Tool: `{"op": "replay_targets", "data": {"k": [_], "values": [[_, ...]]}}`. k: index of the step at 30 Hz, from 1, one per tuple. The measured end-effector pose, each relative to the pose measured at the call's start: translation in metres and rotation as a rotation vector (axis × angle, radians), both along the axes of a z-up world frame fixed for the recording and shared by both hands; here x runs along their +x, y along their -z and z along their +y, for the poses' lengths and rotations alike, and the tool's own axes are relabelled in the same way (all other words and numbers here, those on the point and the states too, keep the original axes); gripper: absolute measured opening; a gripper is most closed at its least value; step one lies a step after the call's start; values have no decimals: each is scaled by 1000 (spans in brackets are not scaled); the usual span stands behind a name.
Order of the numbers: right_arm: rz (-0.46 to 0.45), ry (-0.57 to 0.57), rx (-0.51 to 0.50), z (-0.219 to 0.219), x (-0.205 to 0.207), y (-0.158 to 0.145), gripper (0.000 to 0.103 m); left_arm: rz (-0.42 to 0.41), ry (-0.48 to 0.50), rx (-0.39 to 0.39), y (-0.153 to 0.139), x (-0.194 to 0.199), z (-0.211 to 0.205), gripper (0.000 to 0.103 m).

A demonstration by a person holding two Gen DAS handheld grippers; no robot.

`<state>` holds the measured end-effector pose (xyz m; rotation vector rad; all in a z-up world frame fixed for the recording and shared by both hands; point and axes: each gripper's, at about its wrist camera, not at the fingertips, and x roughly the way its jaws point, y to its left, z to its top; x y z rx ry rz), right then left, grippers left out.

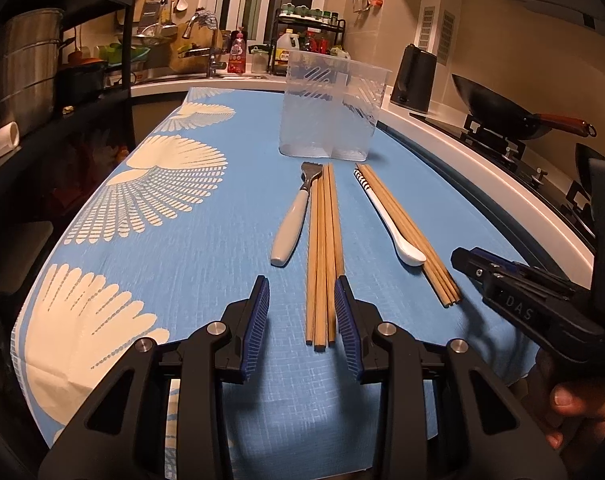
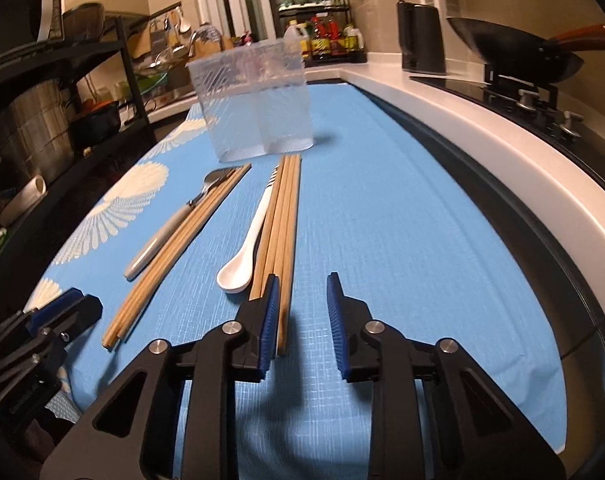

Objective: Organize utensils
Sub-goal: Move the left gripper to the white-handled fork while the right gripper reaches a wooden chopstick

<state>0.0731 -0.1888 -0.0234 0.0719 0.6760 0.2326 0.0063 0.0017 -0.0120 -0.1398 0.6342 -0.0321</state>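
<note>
Left gripper (image 1: 302, 320) low over blue patterned tablecloth (image 1: 206, 264), pads apart, clamped on nothing; near ends of left chopstick bundle (image 1: 322, 256) inside the gap, just beside the right-hand pad (image 1: 348, 332), clear of the other. Fork (image 1: 292, 220) with pale handle just left of that bundle, ahead of the claw, tines pointing away. Clear two-compartment holder (image 1: 330, 108) upright farther ahead, well beyond the bundle tips.

Right gripper (image 2: 302, 320) likewise parted, gap over bare cloth; right chopstick bundle (image 2: 280, 236) ahead and slightly left, near ends passing beside and behind the left-hand pad (image 2: 271, 320); contact not discernible. White spoon (image 2: 242, 248) ahead-left, bowl nearest, lying against the bundle. Holder ahead-left, beyond both bundles.

Black wok (image 2: 514, 56) on stove far ahead-right; kettle (image 2: 420, 38) on counter (image 2: 502, 160).
</note>
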Motion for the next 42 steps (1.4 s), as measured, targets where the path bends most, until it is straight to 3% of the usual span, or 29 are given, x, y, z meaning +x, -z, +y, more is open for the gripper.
{"op": "replay_targets", "data": {"k": [5,17,23,35,42], "values": [[23,-4,14,-3,2,4,12,-2,-4,-4,1,0,2,34],[15,-40,-20,0,4,5,12,-4,-18,-5,0,5,6,33],[17,-34,-26,-4,2,5,13,-9,-37,2,-9,29,16,33],[23,-51,-12,-4,6,8,15,159,-19,-52,10,81,17,32],[16,-58,-56,-1,5,8,14,171,-16,-18,14,86,14,23]]}}
